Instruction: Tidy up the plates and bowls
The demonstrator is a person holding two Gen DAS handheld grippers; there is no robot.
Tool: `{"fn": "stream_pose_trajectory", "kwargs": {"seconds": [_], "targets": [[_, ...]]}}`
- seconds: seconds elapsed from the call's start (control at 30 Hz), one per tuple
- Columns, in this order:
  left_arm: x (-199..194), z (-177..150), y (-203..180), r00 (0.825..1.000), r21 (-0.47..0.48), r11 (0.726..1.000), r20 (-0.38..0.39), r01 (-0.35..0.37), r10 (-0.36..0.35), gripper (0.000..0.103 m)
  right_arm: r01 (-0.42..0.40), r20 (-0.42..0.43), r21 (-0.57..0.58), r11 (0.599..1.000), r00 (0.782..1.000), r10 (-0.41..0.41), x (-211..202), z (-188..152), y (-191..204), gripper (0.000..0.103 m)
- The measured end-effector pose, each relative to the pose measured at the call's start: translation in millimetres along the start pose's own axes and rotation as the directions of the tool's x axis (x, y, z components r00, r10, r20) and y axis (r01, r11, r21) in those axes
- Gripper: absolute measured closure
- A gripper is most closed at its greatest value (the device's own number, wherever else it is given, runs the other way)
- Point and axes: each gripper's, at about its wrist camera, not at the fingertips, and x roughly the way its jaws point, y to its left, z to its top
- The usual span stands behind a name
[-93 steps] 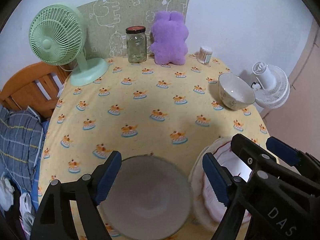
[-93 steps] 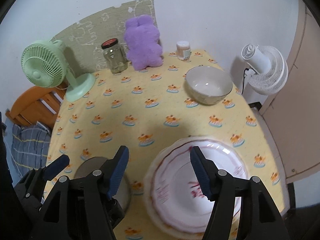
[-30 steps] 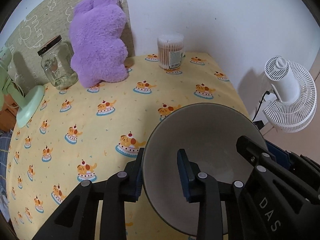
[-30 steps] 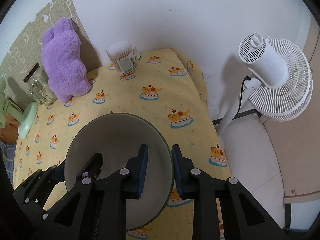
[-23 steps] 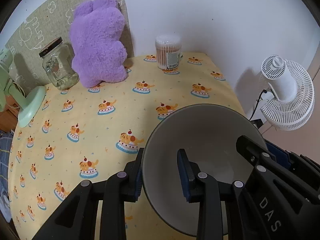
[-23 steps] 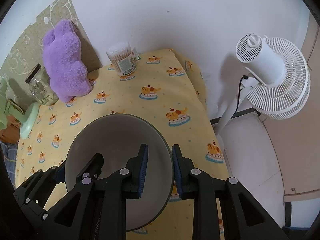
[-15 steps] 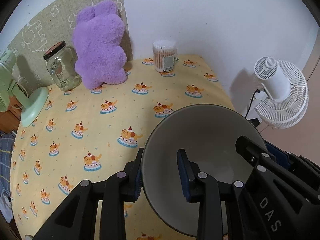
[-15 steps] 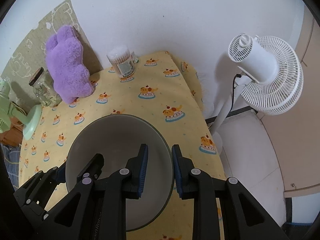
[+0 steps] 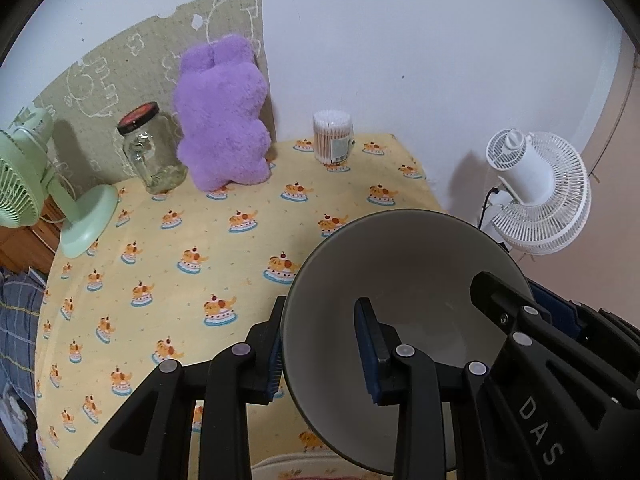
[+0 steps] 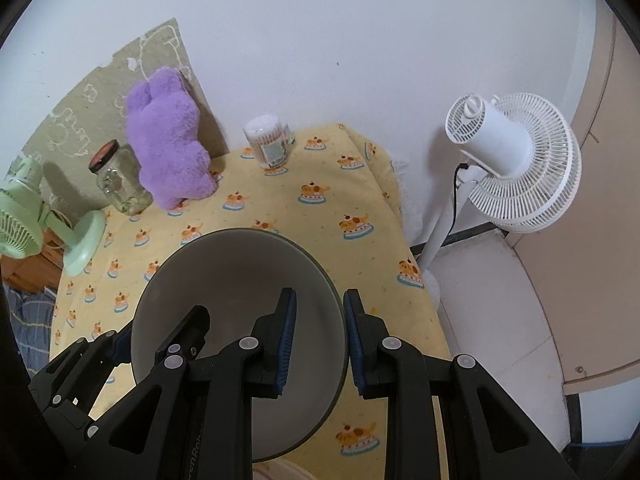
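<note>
Left wrist view: the left gripper (image 9: 320, 354) is clamped on the near-left rim of the grey bowl (image 9: 416, 264), one pad outside the wall, one inside. Opposite it, the right gripper (image 10: 318, 342) pinches the bowl's right rim in the same way. The bowl hangs tilted above the yellow tablecloth (image 9: 224, 264), with a plate rim (image 9: 296, 466) showing just below it. Beyond the bowl stand a cotton swab tub (image 9: 333, 136), a purple plush toy (image 9: 224, 120) and a glass jar (image 9: 150, 152); farther left, a green fan (image 9: 24, 184). Right of the bowl, off the table, is a white fan (image 9: 540, 196).
</note>
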Motion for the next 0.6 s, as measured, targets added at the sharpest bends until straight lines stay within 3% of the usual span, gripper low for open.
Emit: {"fn": "stream_pose_trajectory", "kwargs": {"seconds": [0.6], "targets": [[-72, -37, 70, 0.998, 0.000, 0.999, 0.039, 0.053, -0.053, 0.072, 0.041, 0.049, 0.012, 0.999, 0.998, -0.041, -72, -48, 68, 0.075]]}}
